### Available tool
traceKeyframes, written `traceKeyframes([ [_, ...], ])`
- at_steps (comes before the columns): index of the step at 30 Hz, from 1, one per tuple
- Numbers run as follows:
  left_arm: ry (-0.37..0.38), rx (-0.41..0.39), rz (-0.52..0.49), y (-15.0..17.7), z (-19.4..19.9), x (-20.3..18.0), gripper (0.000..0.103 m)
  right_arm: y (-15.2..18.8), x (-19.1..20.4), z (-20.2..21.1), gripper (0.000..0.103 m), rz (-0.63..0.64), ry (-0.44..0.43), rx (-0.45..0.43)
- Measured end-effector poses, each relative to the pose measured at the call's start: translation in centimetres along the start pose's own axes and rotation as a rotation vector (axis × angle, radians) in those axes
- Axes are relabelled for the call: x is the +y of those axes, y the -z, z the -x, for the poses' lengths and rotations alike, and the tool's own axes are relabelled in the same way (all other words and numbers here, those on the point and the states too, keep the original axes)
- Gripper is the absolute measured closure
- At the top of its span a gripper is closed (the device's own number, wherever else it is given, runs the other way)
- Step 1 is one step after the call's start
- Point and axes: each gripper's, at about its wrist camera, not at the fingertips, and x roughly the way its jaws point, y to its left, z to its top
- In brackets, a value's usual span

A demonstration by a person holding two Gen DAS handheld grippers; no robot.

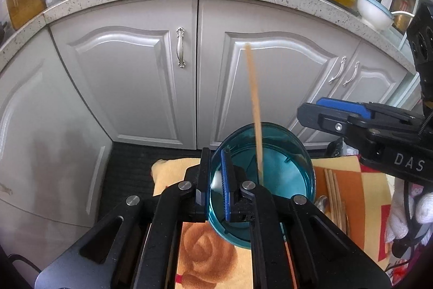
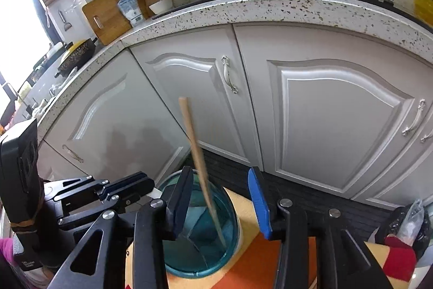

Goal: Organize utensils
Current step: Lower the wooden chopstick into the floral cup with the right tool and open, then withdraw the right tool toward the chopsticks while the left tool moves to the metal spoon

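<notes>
Left wrist view shows your left gripper (image 1: 216, 180) clamped on the near rim of the blue glass jar (image 1: 286, 175), one finger outside the wall and one inside. That jar stands on the patterned orange cloth (image 1: 362, 180), and a single wooden chopstick (image 1: 254, 104) leans out of it, blurred, its lower end on the jar floor. More wooden chopsticks (image 1: 334, 197) and a metal spoon (image 1: 322, 203) lie on the cloth just beside the jar. Your right gripper (image 2: 222, 197) hangs above the jar mouth with its jaws apart; the chopstick passes between them, touching neither pad. Grey cabinet doors (image 2: 338, 121) fill the background.
</notes>
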Motion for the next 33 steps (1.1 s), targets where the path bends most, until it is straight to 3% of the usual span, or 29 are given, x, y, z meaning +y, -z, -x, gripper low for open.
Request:
traceKeyframes([
  [3,-0.001,-0.005,0.011,0.1,0.6,0.0,0.088,0.4,0.1,0.8,0.062,-0.005,-0.005,-0.001],
  [5,0.0,-0.012,0.017,0.3,1.1,0.1,0.072,0.8,0.2,1.4,0.062,-0.008,-0.003,-0.005],
  [6,0.0,-0.019,0.019,0.5,1.5,0.1,0.07,1.1,0.2,1.8,0.062,-0.011,0.0,-0.007],
  [19,-0.017,-0.111,0.009,1.8,6.7,-2.0,0.067,4.4,1.9,6.5,0.062,-0.007,0.054,-0.034],
  [33,0.061,-0.131,-0.032,4.1,9.4,-7.1,0.067,8.2,1.9,12.1,0.059,-0.025,0.128,-0.072],
])
